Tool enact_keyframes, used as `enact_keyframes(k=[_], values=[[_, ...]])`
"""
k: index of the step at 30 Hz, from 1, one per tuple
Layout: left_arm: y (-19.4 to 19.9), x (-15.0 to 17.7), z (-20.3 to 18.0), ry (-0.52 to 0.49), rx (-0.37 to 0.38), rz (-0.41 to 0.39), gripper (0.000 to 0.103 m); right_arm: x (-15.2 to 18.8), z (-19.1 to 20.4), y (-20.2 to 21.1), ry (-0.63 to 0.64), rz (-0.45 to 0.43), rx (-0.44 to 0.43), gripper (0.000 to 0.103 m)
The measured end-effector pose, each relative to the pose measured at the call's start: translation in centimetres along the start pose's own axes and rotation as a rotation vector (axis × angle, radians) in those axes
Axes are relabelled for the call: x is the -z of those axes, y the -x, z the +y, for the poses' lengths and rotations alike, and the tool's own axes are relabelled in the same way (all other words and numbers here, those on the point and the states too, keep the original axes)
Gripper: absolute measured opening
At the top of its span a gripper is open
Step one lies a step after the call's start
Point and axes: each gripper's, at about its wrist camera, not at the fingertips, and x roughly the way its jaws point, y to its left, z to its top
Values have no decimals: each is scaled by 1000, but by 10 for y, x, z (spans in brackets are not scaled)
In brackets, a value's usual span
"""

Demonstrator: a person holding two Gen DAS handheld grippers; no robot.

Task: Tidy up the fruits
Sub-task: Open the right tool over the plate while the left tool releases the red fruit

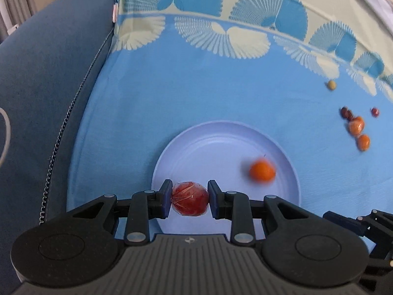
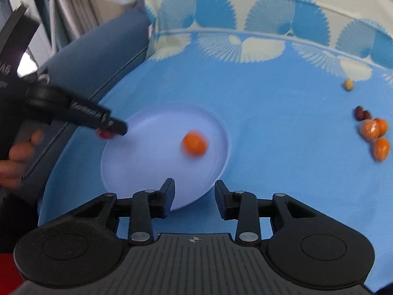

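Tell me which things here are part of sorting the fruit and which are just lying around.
Part of the job: red wrapped fruit held in the left gripper; plate; orange fruit on it; loose fruits on the cloth; right gripper, open.

Lying about: blue patterned cloth; blue cushion.

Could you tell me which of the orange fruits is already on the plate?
Only the lone orange fruit lies on the lilac plate, blurred. The other orange fruits lie clustered on the blue cloth to the right, off the plate.
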Motion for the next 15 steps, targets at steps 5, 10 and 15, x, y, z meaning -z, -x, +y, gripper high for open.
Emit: enact_keyframes(k=[5,10,15], values=[[-13,4,-18,-111,-47,11,103,-8,2,5,-51,-15,-29,54],[13,6,-21,-158,-114,-31,103,-11,0,32,-59,-46,-17,64],[68,36,2,-32,-155,-18,103,-5,7,76,-60,-105,9,86]])
